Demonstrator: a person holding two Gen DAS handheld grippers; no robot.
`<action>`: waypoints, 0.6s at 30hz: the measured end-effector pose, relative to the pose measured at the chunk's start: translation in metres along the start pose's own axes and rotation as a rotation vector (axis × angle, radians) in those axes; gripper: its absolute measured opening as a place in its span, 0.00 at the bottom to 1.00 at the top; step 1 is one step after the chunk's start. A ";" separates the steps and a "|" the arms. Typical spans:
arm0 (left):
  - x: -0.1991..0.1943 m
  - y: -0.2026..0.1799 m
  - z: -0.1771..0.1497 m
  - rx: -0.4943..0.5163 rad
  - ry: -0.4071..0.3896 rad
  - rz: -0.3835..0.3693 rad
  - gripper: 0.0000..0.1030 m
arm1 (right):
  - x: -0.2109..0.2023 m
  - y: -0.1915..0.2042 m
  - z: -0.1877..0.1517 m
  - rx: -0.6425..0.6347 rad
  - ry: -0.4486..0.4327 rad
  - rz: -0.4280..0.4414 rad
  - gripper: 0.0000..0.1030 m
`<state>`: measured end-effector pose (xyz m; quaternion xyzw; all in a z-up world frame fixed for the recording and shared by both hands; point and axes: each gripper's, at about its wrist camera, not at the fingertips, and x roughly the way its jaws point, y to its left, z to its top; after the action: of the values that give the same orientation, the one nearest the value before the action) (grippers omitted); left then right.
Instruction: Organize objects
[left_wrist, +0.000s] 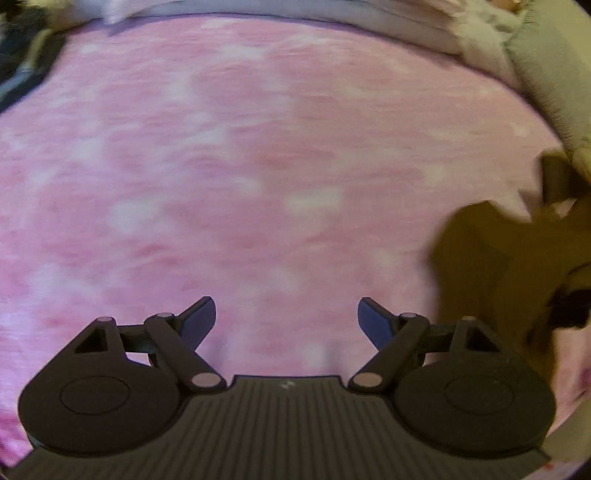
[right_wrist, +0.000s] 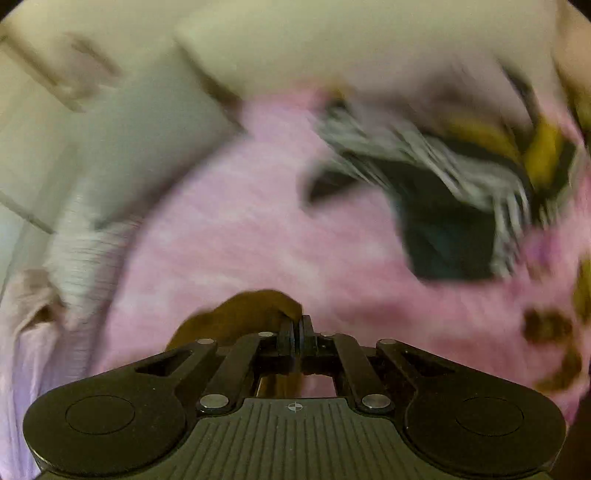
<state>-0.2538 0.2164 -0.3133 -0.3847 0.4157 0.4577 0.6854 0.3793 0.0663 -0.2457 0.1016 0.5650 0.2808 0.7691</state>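
Note:
My left gripper (left_wrist: 287, 321) is open and empty, held over a pink and white patterned bedspread (left_wrist: 240, 166). A mustard-brown cloth (left_wrist: 491, 266) hangs at the right of the left wrist view, with a dark shape beside it. My right gripper (right_wrist: 298, 325) is shut on a fold of the mustard-brown cloth (right_wrist: 240, 314), which bunches to the left of its fingers. The right wrist view is heavily blurred. A pile of clothes, black and white striped (right_wrist: 436, 166) with dark teal and yellow pieces, lies on the bedspread at the upper right.
White pillows and bedding (left_wrist: 406, 26) run along the far edge of the bed. A pale pillow (right_wrist: 140, 147) and a white ribbed cloth (right_wrist: 81, 251) lie at the left of the right wrist view. Small brown pieces (right_wrist: 546, 325) sit at the right.

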 end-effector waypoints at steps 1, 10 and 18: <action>0.008 -0.019 0.001 -0.003 0.005 -0.025 0.79 | 0.009 -0.008 0.001 0.008 0.031 0.010 0.00; 0.050 -0.092 -0.002 0.013 0.100 -0.081 0.77 | 0.027 0.006 0.015 -0.114 0.105 0.173 0.00; 0.076 -0.102 -0.020 -0.094 0.249 -0.154 0.03 | 0.017 0.028 0.005 -0.224 0.119 0.163 0.00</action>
<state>-0.1433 0.1925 -0.3759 -0.5009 0.4449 0.3712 0.6429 0.3786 0.1001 -0.2447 0.0439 0.5647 0.4090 0.7155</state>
